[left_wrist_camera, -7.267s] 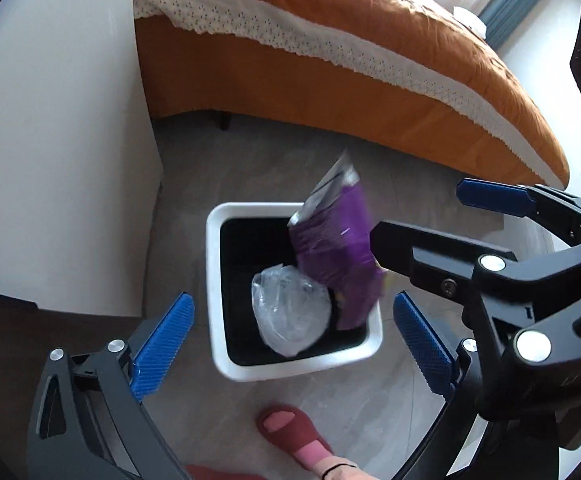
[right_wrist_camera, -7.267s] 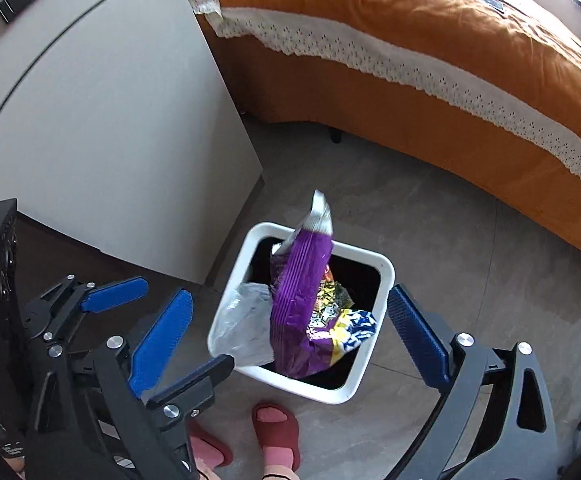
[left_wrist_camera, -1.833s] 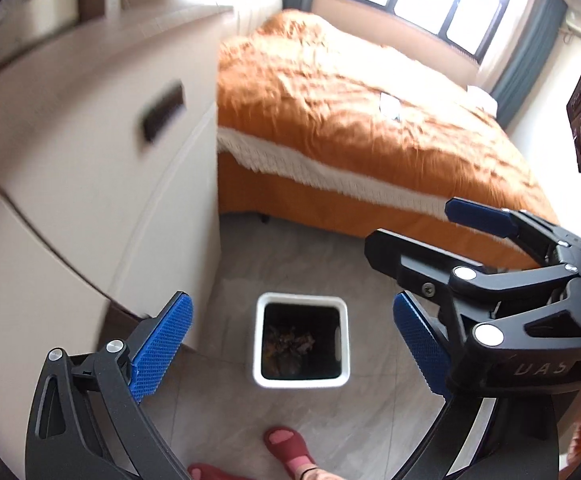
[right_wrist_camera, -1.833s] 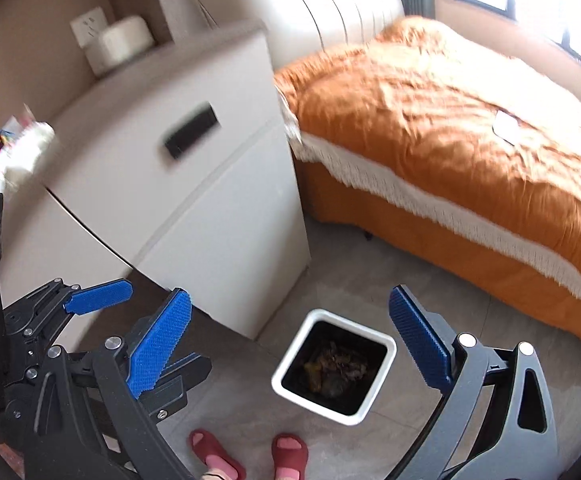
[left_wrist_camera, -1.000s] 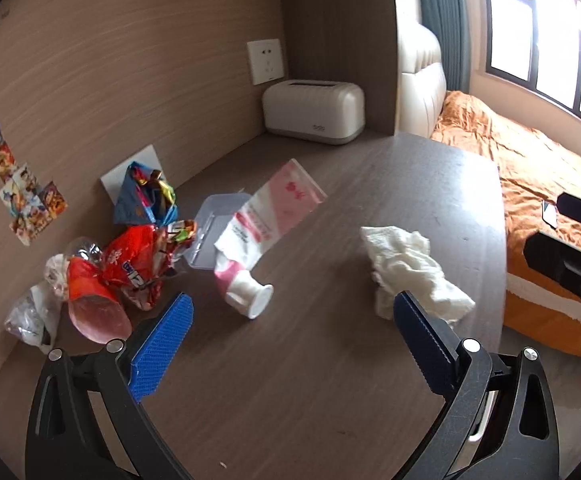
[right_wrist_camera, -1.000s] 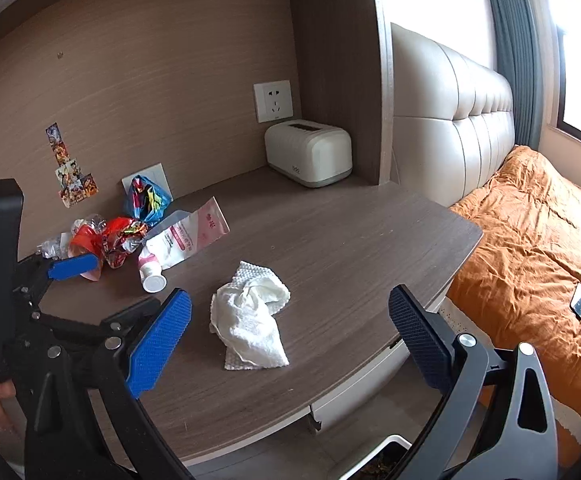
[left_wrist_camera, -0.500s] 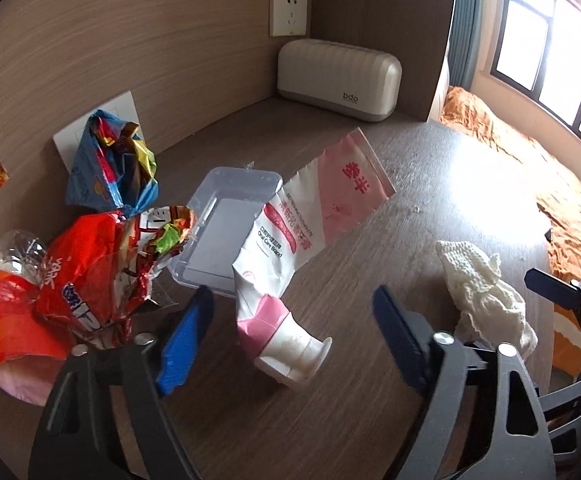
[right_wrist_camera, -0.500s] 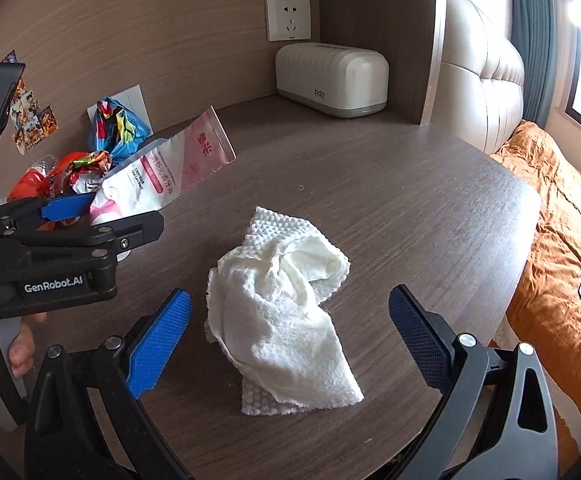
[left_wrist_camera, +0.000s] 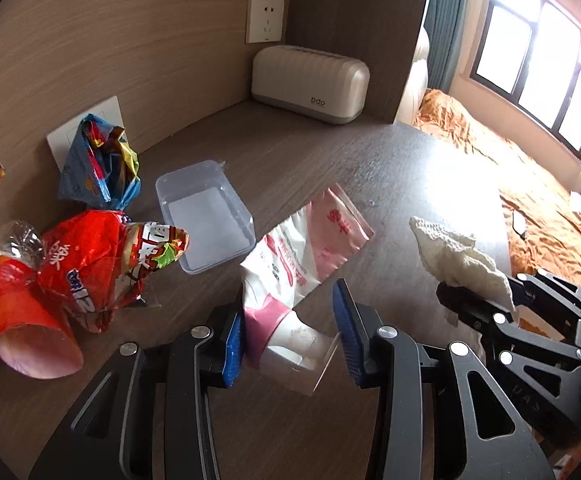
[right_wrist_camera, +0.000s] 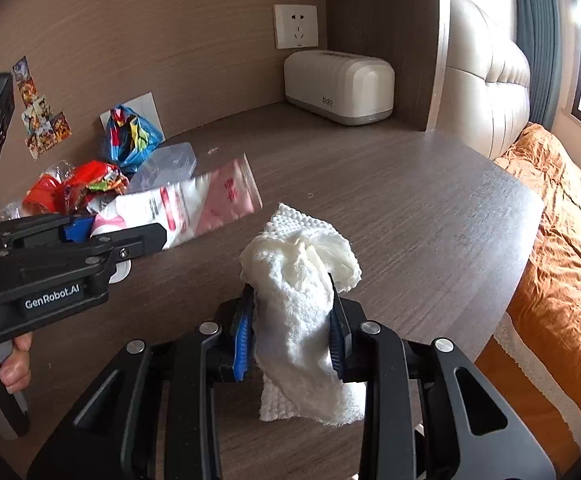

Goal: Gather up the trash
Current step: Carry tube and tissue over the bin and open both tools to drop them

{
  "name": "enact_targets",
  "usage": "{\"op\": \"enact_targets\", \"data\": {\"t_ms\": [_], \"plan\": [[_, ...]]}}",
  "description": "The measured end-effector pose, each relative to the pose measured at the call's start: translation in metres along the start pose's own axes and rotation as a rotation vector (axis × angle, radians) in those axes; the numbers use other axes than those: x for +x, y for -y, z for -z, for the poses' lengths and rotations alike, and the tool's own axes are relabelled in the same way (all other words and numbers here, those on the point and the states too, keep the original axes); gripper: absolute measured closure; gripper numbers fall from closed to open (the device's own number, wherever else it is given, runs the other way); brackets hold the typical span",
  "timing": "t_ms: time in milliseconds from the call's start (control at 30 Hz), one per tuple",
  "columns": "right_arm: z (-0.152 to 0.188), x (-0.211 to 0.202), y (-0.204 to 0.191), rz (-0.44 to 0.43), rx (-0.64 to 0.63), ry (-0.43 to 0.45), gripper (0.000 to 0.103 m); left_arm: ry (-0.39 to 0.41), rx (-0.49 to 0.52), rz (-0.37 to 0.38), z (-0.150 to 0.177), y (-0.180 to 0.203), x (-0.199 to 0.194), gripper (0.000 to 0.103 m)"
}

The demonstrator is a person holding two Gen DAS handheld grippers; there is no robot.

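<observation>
My left gripper point(left_wrist_camera: 290, 334) is closed around the cap end of a pink and white tube pouch point(left_wrist_camera: 302, 248) on the brown desk point(left_wrist_camera: 390, 168); the pouch also shows in the right wrist view point(right_wrist_camera: 194, 204). My right gripper point(right_wrist_camera: 288, 332) is shut on a crumpled white paper towel point(right_wrist_camera: 302, 280), also seen in the left wrist view point(left_wrist_camera: 458, 256). Left of the pouch lie a clear plastic box point(left_wrist_camera: 206, 216), a red snack bag point(left_wrist_camera: 102, 264), a blue wrapper point(left_wrist_camera: 98, 164) and a red paper cup point(left_wrist_camera: 26, 328).
A cream box marked "bdo" point(left_wrist_camera: 310, 84) stands at the back under a wall socket point(left_wrist_camera: 265, 19). The desk edge is on the right, with an orange bed point(right_wrist_camera: 562, 248) beyond and below it.
Both grippers moved in and closed: the left around the pouch's cap end, the right on the paper towel. Earlier both were open above the bin.
</observation>
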State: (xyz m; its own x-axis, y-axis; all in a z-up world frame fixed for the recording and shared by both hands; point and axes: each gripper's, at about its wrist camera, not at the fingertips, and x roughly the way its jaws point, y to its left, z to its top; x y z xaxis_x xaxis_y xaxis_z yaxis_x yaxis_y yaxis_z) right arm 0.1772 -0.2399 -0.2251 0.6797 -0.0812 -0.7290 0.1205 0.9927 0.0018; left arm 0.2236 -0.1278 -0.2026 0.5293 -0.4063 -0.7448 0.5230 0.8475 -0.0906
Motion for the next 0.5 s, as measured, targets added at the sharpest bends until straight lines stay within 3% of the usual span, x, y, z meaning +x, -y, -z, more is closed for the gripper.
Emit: {"op": "enact_targets", "data": {"t_ms": [300, 500], "plan": [[-0.001, -0.057, 0.03, -0.003, 0.019, 0.081, 0.071, 0.01, 0.021, 0.022, 0.008, 0.046, -0.036, 0.063], [0.024, -0.097, 0.065, 0.042, 0.05, 0.094, 0.071, 0.0, 0.082, 0.082, 0.018, 0.106, -0.045, 0.063]]}}
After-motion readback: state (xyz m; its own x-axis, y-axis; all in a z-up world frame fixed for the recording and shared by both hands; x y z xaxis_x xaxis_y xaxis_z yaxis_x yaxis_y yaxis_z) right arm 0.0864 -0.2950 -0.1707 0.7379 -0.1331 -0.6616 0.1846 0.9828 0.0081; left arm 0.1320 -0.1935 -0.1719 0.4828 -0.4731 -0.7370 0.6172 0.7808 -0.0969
